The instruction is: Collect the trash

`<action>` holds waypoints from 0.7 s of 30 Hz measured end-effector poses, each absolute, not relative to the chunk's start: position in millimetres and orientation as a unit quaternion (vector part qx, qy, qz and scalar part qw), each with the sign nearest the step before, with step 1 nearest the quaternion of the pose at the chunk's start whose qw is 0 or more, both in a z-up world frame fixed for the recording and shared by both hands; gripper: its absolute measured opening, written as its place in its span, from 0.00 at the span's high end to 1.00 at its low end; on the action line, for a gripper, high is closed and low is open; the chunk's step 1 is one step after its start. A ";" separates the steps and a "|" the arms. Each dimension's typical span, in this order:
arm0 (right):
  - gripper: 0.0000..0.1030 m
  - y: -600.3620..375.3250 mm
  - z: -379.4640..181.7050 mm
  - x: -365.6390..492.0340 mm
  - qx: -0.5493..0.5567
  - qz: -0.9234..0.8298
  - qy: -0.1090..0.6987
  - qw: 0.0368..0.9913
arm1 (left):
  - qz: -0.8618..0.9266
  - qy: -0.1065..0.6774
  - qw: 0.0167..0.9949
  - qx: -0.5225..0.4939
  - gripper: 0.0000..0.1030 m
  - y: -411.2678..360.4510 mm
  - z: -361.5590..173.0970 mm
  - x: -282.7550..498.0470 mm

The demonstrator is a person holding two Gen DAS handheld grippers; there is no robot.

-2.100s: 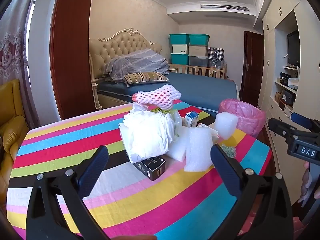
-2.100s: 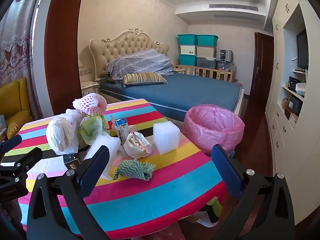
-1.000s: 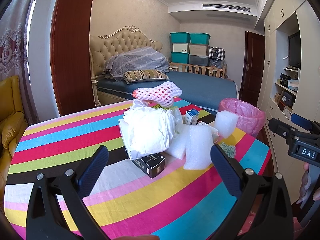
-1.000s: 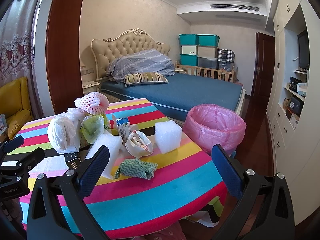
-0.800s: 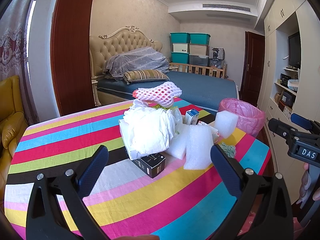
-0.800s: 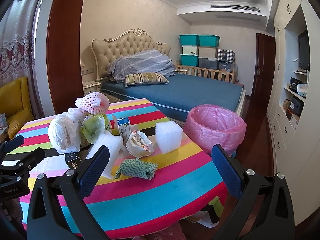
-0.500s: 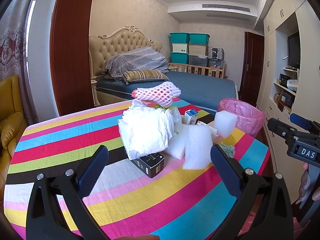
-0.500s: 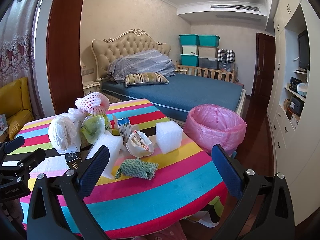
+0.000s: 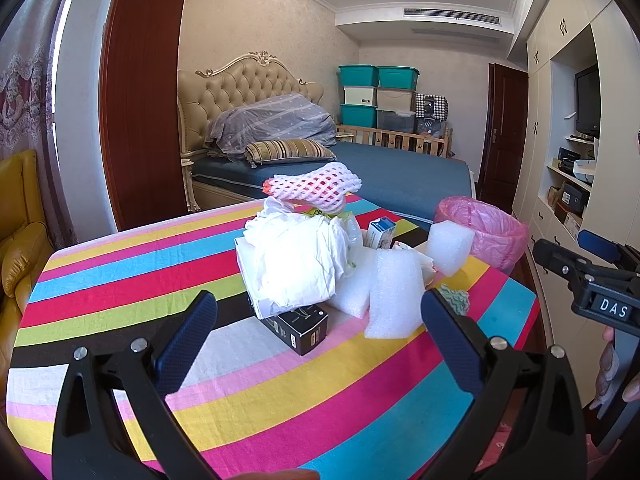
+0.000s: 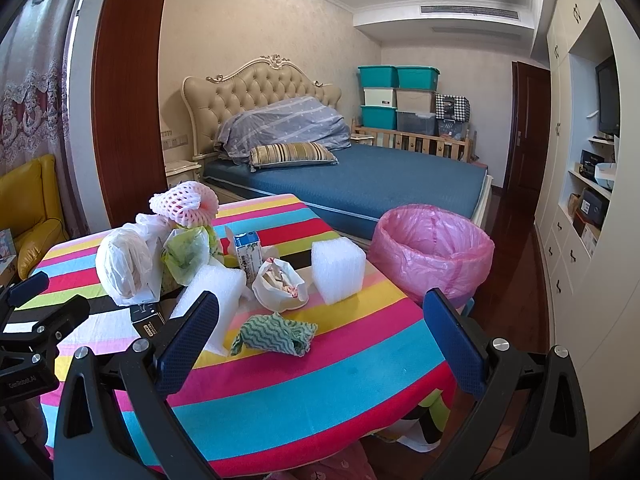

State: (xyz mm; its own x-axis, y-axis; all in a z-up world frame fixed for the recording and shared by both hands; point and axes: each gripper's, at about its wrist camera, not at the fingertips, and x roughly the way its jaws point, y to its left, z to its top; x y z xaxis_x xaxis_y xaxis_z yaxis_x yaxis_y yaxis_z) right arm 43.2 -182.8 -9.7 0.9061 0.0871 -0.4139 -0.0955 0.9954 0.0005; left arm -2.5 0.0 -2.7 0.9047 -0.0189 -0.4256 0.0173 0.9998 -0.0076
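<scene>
Both tongs spread wide and empty above the striped bench; trash uncollected.

The left tongs (image 9: 318,328) hover before a black box (image 9: 298,326) under a white plastic bag (image 9: 296,264). Ahead of the right tongs (image 10: 320,330) a green crumpled wrapper (image 10: 276,334) lies on the bench (image 10: 320,364), with a foam block (image 10: 338,272) beyond. The pink-lined bin (image 10: 434,254) stands past the right finger, off the bench.
</scene>
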 end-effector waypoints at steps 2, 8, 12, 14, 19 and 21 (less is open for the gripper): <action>0.07 -182.9 -9.8 43.2 -0.009 0.047 0.212 0.976 | -0.009 0.218 0.976 -0.002 0.04 0.1 -2.6 -2.4; 0.07 -183.2 -11.7 43.3 -0.009 0.048 0.213 0.976 | -0.010 0.220 0.976 -0.001 0.04 -0.6 -3.5 -2.3; 0.07 -182.9 -11.7 43.6 -0.009 0.048 0.213 0.976 | -0.010 0.219 0.976 -0.002 0.04 -0.7 -3.4 -2.3; 0.07 -183.4 -11.3 43.4 -0.009 0.047 0.213 0.976 | -0.010 0.220 0.976 -0.002 0.04 -0.6 -3.5 -2.4; 0.07 -183.6 -12.7 43.4 -0.008 0.047 0.213 0.976 | -0.010 0.220 0.976 -0.002 0.04 -0.9 -3.4 -2.5; 0.07 -184.6 -13.8 43.9 -0.005 0.047 0.215 0.975 | -0.010 0.220 0.976 -0.001 0.04 -1.6 -3.4 -3.1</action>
State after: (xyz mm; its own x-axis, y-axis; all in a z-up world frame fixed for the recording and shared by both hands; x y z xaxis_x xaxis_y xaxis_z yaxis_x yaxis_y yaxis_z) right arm 43.9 -184.6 -13.8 0.9030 0.0892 -0.4203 -0.0940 0.9955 0.0095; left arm -3.1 -1.6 -3.4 0.9034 -0.0201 -0.4283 0.0190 0.9998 -0.0068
